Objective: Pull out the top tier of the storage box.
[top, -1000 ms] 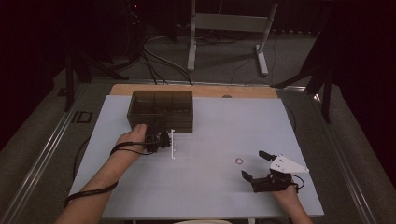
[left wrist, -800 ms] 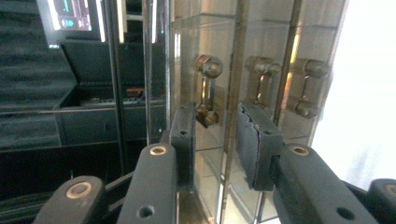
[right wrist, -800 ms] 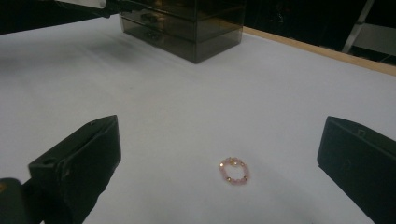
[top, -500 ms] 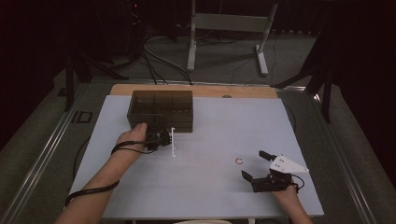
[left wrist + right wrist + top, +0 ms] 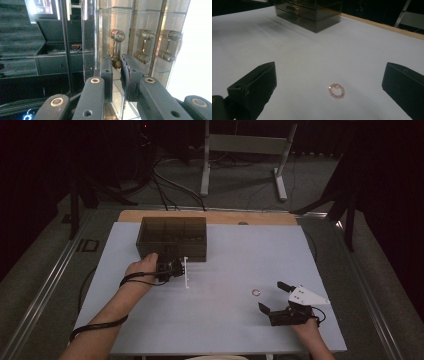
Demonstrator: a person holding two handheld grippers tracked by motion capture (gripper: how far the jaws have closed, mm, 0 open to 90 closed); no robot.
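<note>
Right gripper [image 5: 274,296] sits at the near right of the table [image 5: 320,270], jaws spread wide and holding nothing. In the right gripper view the bead ring [image 5: 336,90], pink with small gold spacers, lies flat on the white surface between and just ahead of the two black jaws, touching neither. Relative to the smoked drawer box [image 5: 172,238], the ring [image 5: 256,292] is well apart, toward the near right.

Left gripper [image 5: 170,268] is at the near front face of the drawer box, hand [image 5: 142,268] just behind it. Its jaws have just been closing and now stand narrow. In the left gripper view the pads [image 5: 107,72] sit either side of the small knob [image 5: 116,62] of one drawer; grip looks made, though whether the pads press fully I cannot confirm. Other clear knobs [image 5: 143,47] show further along the same face. A thin white strip [image 5: 186,272] stands just in front of the box beside the gripper; likely the drawer front edge-on, not certain.

Judgement on progress: early stage. Knob pinch appears done. Whether the drawer is already partly pulled out cannot be told from these views. Ring not yet picked up, not yet in the box. Left to do: pull the drawer clear, close the right jaws on the ring, carry it to the box, drop it in, push the drawer shut.
</note>
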